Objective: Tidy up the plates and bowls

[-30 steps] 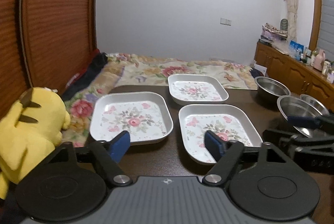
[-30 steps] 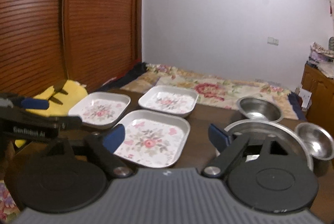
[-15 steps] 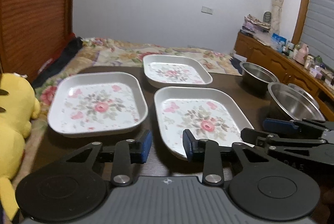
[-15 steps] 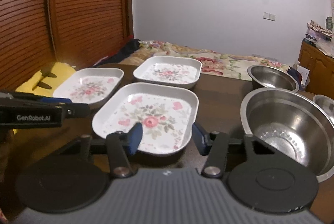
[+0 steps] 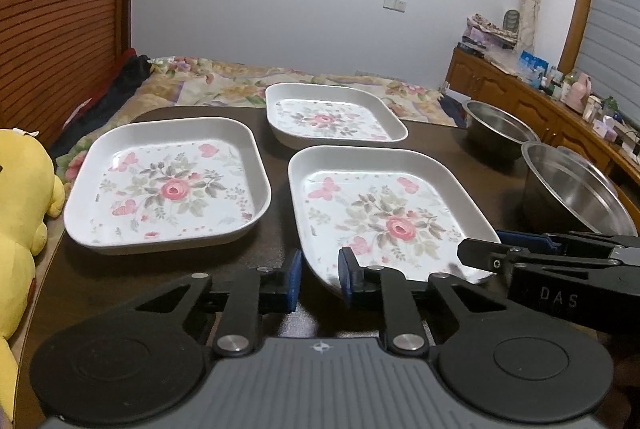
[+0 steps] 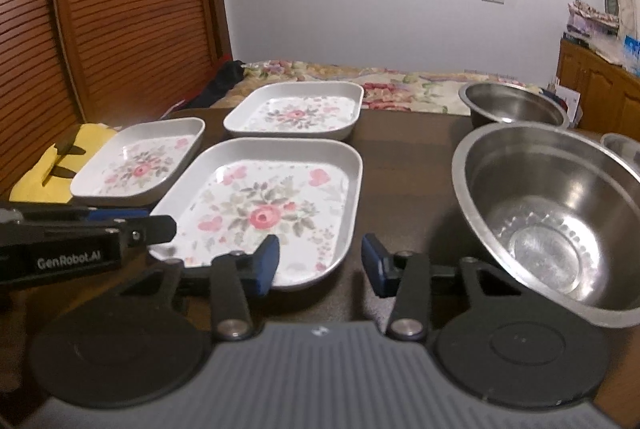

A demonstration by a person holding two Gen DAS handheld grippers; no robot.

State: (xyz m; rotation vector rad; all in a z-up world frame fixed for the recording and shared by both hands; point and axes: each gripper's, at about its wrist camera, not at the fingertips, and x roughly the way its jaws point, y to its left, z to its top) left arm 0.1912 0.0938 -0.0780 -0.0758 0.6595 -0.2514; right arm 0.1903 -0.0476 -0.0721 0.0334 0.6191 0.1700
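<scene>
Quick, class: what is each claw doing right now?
Left claw: partly open around the near corner of the white square floral plate, not clamped.
Right claw: open, empty.

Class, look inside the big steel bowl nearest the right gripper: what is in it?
The big steel bowl holds nothing: its shiny bottom shows bare, with only reflections. The right gripper covers a little of its near rim, and the table under it is hidden.

Glossy floral plates (image 5: 384, 213), shiny steel bowls (image 6: 556, 213)
</scene>
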